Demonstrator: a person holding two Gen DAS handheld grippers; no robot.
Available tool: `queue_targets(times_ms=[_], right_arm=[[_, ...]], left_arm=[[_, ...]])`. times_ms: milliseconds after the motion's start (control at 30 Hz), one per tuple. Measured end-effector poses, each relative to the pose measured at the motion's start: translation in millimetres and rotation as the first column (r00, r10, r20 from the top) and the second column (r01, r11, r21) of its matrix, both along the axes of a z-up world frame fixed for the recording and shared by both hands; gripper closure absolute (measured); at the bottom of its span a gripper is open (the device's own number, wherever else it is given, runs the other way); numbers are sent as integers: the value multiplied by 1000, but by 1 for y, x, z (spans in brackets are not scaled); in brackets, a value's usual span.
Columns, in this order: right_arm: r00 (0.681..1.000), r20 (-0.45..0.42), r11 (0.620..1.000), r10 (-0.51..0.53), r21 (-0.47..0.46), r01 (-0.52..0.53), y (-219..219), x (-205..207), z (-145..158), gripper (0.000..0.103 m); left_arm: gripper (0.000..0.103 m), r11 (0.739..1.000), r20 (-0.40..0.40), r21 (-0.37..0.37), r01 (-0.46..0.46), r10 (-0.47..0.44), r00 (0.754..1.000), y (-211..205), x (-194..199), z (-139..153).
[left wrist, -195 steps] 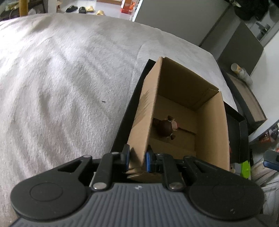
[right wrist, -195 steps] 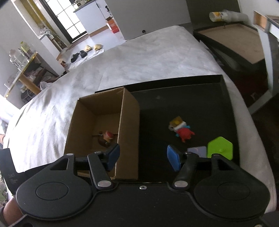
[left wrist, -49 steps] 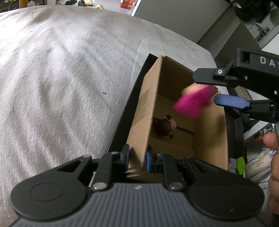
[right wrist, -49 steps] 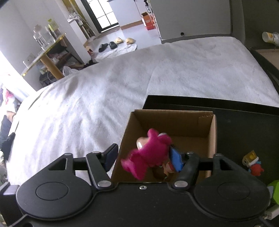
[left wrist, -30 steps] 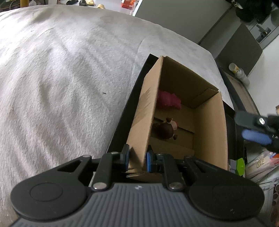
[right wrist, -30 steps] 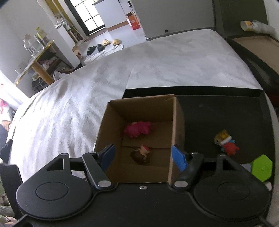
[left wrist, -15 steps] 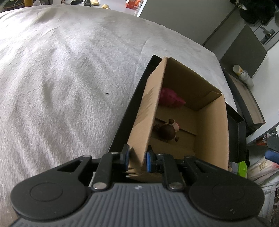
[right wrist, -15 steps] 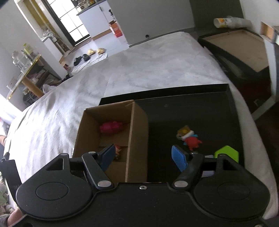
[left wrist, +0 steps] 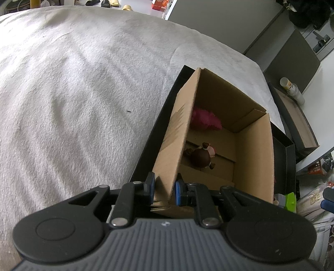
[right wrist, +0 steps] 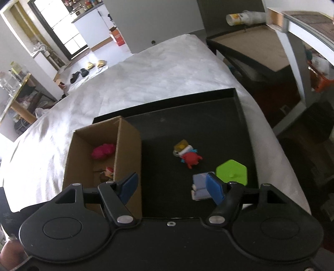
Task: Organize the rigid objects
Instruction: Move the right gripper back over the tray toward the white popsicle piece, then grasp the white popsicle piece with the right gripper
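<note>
An open cardboard box (left wrist: 252,158) (right wrist: 127,150) stands at the left end of a black tray (right wrist: 219,116). Inside it lie a pink plush toy (left wrist: 205,121) (right wrist: 103,151) and a brown figure (left wrist: 200,156) (right wrist: 106,174). My left gripper (left wrist: 163,187) is shut on the box's near left wall. My right gripper (right wrist: 172,185) is open and empty above the tray's near edge. On the tray lie a red and yellow figure (right wrist: 187,155), a green hexagon piece (right wrist: 231,174) and a pale lilac block (right wrist: 200,185), all just ahead of the right gripper.
The tray lies on a white blanket (left wrist: 73,93) over a bed. A dark side table (right wrist: 256,54) with a paper cup (right wrist: 240,15) stands beyond the bed's right edge. Clutter lies on the floor (left wrist: 313,204) at right.
The pink toy left my right gripper and now lies in the box. My right gripper, open, has swung right, from over the box to over the tray's loose pieces. The left gripper has held still.
</note>
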State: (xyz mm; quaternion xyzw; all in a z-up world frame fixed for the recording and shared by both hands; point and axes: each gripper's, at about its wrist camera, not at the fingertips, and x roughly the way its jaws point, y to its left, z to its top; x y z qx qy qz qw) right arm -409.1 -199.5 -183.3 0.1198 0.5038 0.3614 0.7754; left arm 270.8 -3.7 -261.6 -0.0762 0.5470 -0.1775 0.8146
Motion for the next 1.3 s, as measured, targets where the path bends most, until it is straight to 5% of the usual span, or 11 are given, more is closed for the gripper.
queue_targets(times_ms=[867, 1100, 1300], right_arm=[[989, -125, 994, -83, -81, 73, -36, 8, -65, 33], [963, -218, 986, -157, -93, 139, -35, 17, -95, 47], [942, -254, 972, -221, -133, 192, -32, 20, -115, 48]], left_arm=[[85, 1000, -5, 4, -8, 8, 1000, -1, 2, 1], [85, 1000, -5, 2, -9, 9, 1000, 0, 2, 1], [85, 1000, -3, 3, -6, 6, 1000, 0, 2, 0]])
